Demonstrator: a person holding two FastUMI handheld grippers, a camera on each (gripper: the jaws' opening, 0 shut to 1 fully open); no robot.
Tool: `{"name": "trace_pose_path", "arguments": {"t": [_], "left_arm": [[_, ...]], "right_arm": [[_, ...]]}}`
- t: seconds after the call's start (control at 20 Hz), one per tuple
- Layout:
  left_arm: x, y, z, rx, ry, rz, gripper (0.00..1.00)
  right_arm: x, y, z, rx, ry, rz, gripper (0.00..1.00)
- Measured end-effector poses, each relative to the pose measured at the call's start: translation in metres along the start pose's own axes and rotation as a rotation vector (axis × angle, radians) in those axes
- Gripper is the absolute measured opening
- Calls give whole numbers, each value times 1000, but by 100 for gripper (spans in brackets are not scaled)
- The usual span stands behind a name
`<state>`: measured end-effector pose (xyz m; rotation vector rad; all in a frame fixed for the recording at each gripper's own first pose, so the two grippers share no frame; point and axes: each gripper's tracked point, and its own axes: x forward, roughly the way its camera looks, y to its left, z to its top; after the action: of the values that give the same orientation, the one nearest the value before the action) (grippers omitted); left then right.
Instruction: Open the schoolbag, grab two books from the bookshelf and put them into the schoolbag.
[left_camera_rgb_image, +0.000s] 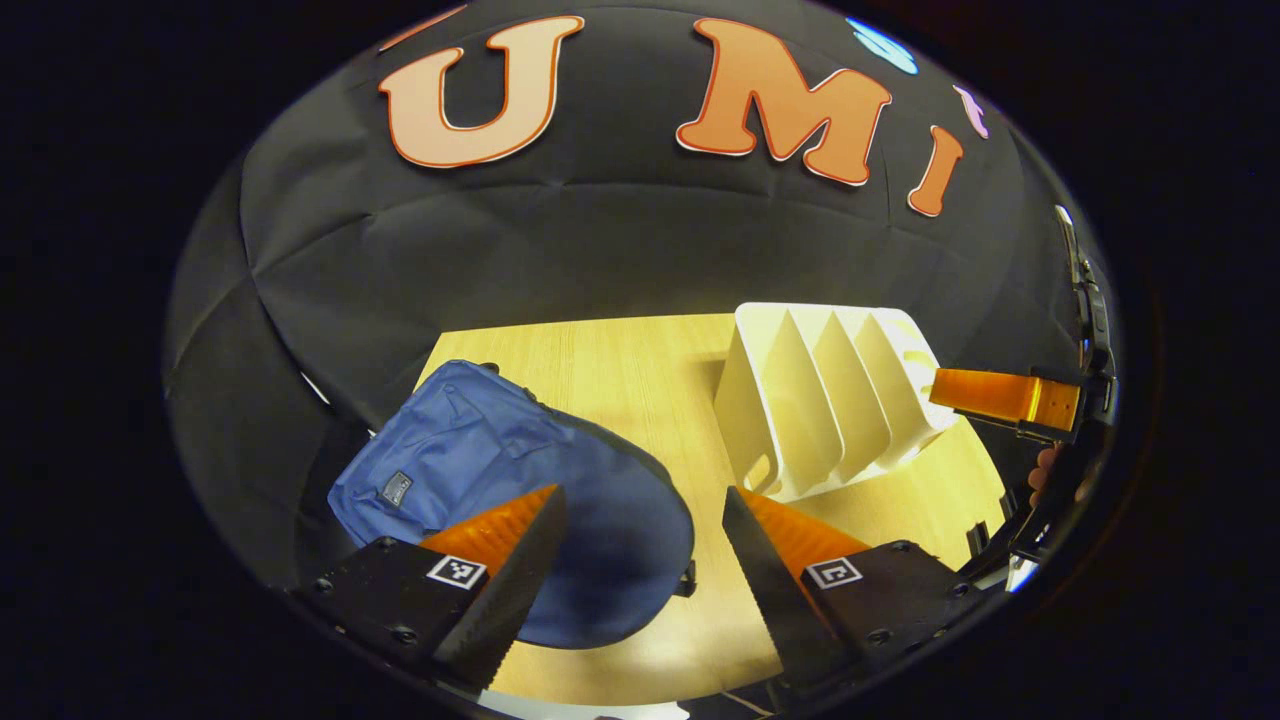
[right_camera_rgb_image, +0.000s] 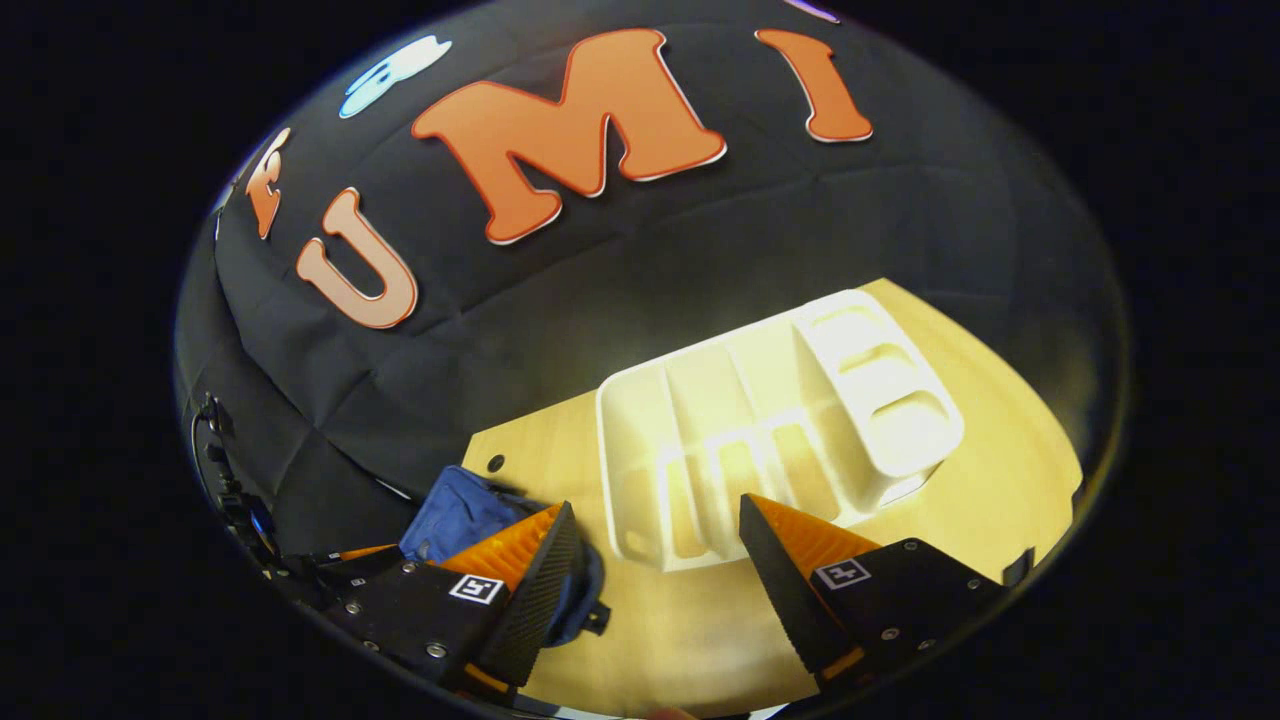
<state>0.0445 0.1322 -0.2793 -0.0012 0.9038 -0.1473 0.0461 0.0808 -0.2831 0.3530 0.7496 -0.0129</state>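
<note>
A blue schoolbag (left_camera_rgb_image: 470, 470) lies flat on the wooden table (left_camera_rgb_image: 620, 380), left of a white slotted bookshelf (left_camera_rgb_image: 830, 400). The slots that face me hold nothing. My left gripper (left_camera_rgb_image: 645, 560) hovers open above the table, with its left finger over the bag's right part and its right finger in front of the shelf's near corner. In the left gripper view the right gripper (left_camera_rgb_image: 990, 398) reaches in beside the shelf's right end, held by a hand (left_camera_rgb_image: 1045, 470). In the right gripper view my right gripper (right_camera_rgb_image: 650, 580) is open above the bookshelf (right_camera_rgb_image: 770, 430), with the schoolbag (right_camera_rgb_image: 455, 515) partly hidden behind its left finger.
The booth's black cloth wall (left_camera_rgb_image: 600, 240) rises right behind the table's far edge. Bare tabletop (right_camera_rgb_image: 1000, 470) runs to the right of the shelf, and a strip (left_camera_rgb_image: 700, 600) lies between bag and shelf. A small dark hole (right_camera_rgb_image: 495, 463) marks the table's far corner.
</note>
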Motion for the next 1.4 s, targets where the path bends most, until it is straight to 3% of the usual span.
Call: {"name": "trace_pose_path", "arguments": {"t": [0.25, 0.6, 1.0, 1.4], "left_arm": [[-6, -43, 20, -44, -94, 21, 100], [-35, -91, 64, -44, -333, 70, 99], [-84, -128, 100, -13, -574, 116, 99], [-137, -150, 135, 20, -822, 147, 98]], "right_arm": [[-20, -38, 27, -54, -72, -35, 97], [-48, -61, 61, -156, -217, -63, 97], [-83, -61, 100, -267, -448, -72, 97], [-113, -61, 124, -311, -594, -85, 97]]}}
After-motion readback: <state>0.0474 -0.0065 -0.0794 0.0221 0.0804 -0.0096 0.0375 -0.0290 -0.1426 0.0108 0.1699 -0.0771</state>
